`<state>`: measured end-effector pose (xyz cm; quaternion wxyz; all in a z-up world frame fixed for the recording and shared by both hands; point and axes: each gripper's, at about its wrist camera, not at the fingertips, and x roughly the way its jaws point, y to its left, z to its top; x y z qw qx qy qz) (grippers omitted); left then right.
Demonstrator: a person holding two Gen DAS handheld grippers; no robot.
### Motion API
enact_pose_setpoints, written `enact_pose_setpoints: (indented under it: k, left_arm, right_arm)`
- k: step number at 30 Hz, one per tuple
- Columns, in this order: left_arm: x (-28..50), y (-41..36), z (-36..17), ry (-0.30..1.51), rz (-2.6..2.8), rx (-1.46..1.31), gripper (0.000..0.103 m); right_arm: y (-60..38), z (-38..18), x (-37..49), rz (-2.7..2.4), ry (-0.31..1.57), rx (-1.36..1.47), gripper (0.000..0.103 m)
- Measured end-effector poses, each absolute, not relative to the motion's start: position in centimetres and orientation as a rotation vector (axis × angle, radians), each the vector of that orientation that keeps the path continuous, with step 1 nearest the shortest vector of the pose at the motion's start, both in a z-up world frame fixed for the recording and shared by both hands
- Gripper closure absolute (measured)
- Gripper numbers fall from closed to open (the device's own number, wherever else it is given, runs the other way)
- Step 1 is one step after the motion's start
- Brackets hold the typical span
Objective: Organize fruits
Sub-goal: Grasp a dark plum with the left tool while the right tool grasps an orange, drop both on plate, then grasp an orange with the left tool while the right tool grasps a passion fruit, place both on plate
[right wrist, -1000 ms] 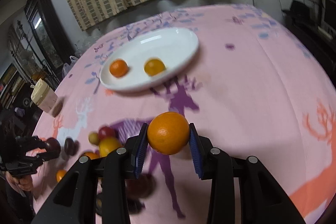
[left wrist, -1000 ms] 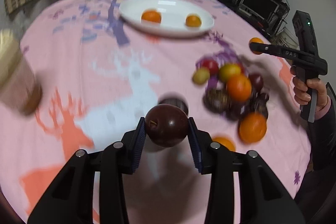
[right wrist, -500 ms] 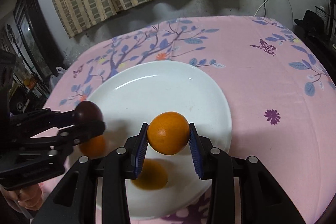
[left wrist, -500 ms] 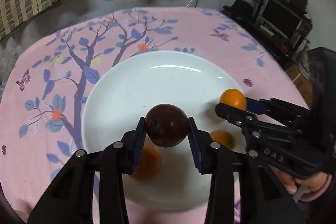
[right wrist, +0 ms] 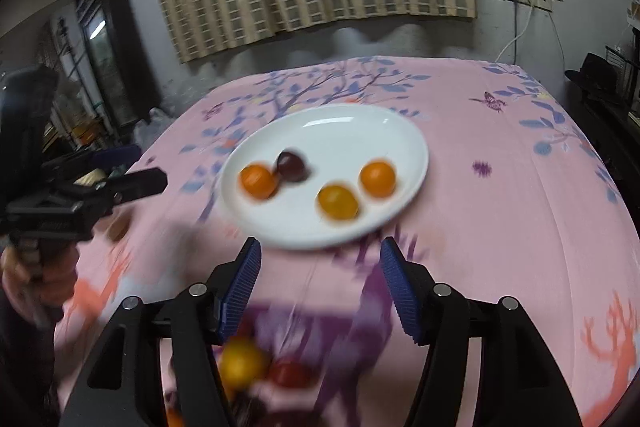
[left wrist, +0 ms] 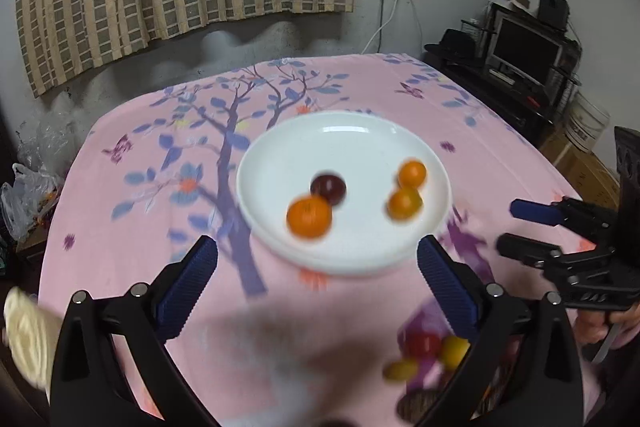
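Note:
A white plate (left wrist: 320,147) sits mid-table and holds a dark plum (left wrist: 328,188) and three oranges, the largest (left wrist: 309,216) touching the plum. My left gripper (left wrist: 316,259) hangs near the plate's front rim, its jaws opening wide with nothing between them. My right gripper (left wrist: 510,225) shows at the right edge. In the right wrist view the same plate (right wrist: 340,139) carries the plum (right wrist: 293,166) and oranges (right wrist: 378,178). There the right gripper (right wrist: 320,255) is also opening and empty, and the left gripper (right wrist: 148,167) shows at the left.
Loose fruits lie blurred on the pink cloth near me: a red one (left wrist: 424,343), yellow ones (left wrist: 454,351) (right wrist: 242,363). A beige cup (left wrist: 24,339) stands at the left edge. A TV stand (left wrist: 524,55) is beyond the table's right side.
Both grippers let go: the plum and one orange now lie on the plate. Both sets of jaws have spread, and both grippers have drawn back from the plate.

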<state>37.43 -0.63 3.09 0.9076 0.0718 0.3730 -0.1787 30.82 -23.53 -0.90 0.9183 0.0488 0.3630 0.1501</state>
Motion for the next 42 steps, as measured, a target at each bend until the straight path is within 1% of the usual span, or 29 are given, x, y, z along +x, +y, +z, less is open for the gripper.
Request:
enact_pose_setpoints:
  k: [5,6,7,9,13,16,19,22,28,31,32,33,34,36,37,38,40,41,42]
  left_arm:
    - [29.5,2.8,0.6,0.776,-0.388,0.134,0.005]
    - [28.2,3.2,0.0,0.775,-0.391,0.138,0.005]
    - [27.2,3.6,-0.5,0.772,-0.394,0.133,0.005]
    - [25.7,4.3,-1.5,0.772,-0.409,0.115,0.005]
    - [24.3,5.3,-2.9,0.793,-0.414,0.079,0.005]
    - [23.8,5.9,-2.9,0.779,-0.405,0.066,0.005]
    - [23.4,6.6,-2.9,0.776,-0.418,0.042,0.005]
    - [23.2,7.0,-3.1,0.783,-0.418,0.037,0.005]
    - [22.3,5.9,-3.8,0.809,-0.507,0.083,0.005]
    - [21.4,4.1,-4.4,0.808,-0.553,0.164,0.005]
    - [21.1,3.5,-4.6,0.809,-0.571,0.188,0.008]
    - [21.0,2.8,-4.8,0.816,-0.59,0.207,0.017]
    - [20.9,2.4,-5.0,0.826,-0.605,0.218,0.022]
    - [21.0,1.4,-5.7,0.858,-0.625,0.239,0.035]
    - [21.2,1.0,-6.1,0.874,-0.621,0.251,0.038]
    - [21.4,0.8,-6.4,0.888,-0.618,0.257,0.044]
    - [21.8,0.4,-7.0,0.919,-0.619,0.255,0.048]
    - [21.9,0.4,-7.1,0.93,-0.626,0.251,0.055]
    - [22.0,0.2,-7.2,0.941,-0.635,0.249,0.059]
  right_arm:
    - [-22.4,-2.5,21.0,0.357,0.77,0.122,0.041]
    - [-22.1,-3.1,19.9,0.364,0.788,0.131,0.045]
    - [-21.6,-3.8,18.7,0.376,0.81,0.134,0.054]
    - [-20.6,-5.0,17.3,0.395,0.862,0.124,0.061]
    - [-18.8,-6.8,16.5,0.362,0.925,0.08,0.067]
    - [-17.7,-7.1,17.0,0.291,0.928,0.012,0.067]
    - [-17.2,-7.5,17.8,0.281,0.94,-0.015,0.061]
    - [-16.9,-7.9,18.7,0.276,0.958,-0.016,0.059]
    - [-17.6,-7.4,18.6,0.254,0.956,0.017,0.061]
    - [-19.0,-5.4,17.4,0.281,0.902,0.09,0.061]
    - [-19.2,-4.8,17.0,0.274,0.878,0.084,0.061]
    - [-19.4,-4.2,16.6,0.265,0.855,0.073,0.061]
    - [-19.5,-3.8,16.5,0.263,0.842,0.069,0.061]
    - [-19.7,-3.3,16.3,0.269,0.827,0.075,0.061]
    - [-19.8,-3.0,16.3,0.272,0.821,0.077,0.061]
    - [-19.9,-2.9,16.4,0.274,0.815,0.077,0.061]
    - [-20.0,-2.6,16.6,0.282,0.805,0.074,0.061]
    - [-20.1,-2.5,16.7,0.284,0.803,0.076,0.061]
    - [-20.2,-2.3,16.9,0.29,0.8,0.079,0.061]
